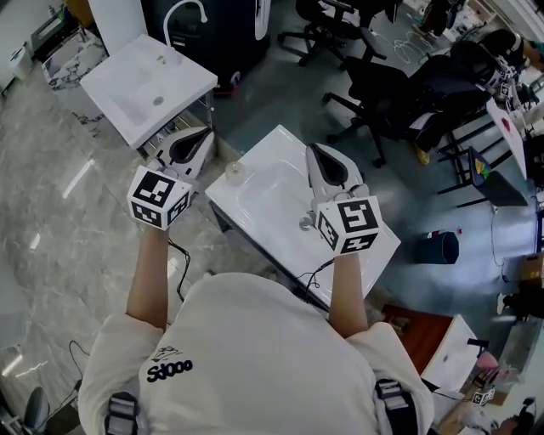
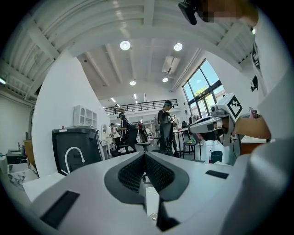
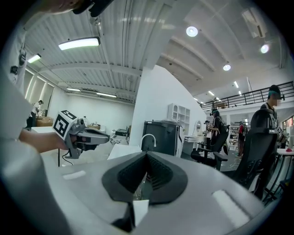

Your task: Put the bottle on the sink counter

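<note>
**Two grippers shut, bottle standing on the counter**

Two hand-held grippers hover at the white rectangular sink counter [image 1: 255, 155], each held by a person in a white shirt [image 1: 255, 357] seen from above.

The left gripper [image 1: 206, 134] hangs just off the counter's left edge, over the gap between this counter and a second white sink basin [image 1: 149, 85] with a curved chrome tap [image 1: 183, 10]. In its own view the left gripper [image 2: 145, 158] has its dark ribbed jaws pressed together at the tips, with nothing caught between them.

The right gripper [image 1: 313, 151] sits above the far side of the basin. Its own view shows the right gripper [image 3: 147, 156] with the jaws likewise meeting at the tips and holding nothing. Each gripper also shows in the other's view, held out level with its marker cube facing the camera.

The small clear bottle [image 1: 234, 172] appears from above as a pale round shape. It stands on the counter's flat ledge near the left corner, beside the basin, close to the left gripper's tips but apart from them. Neither gripper touches it.

A round metal drain [image 1: 306, 223] sits in the basin floor near the right gripper's cube. Beyond the counter stand black office chairs [image 1: 374, 85] and, to the right, a dark blue bin [image 1: 442, 246], all on a grey marbled floor [image 1: 51, 212].
</note>
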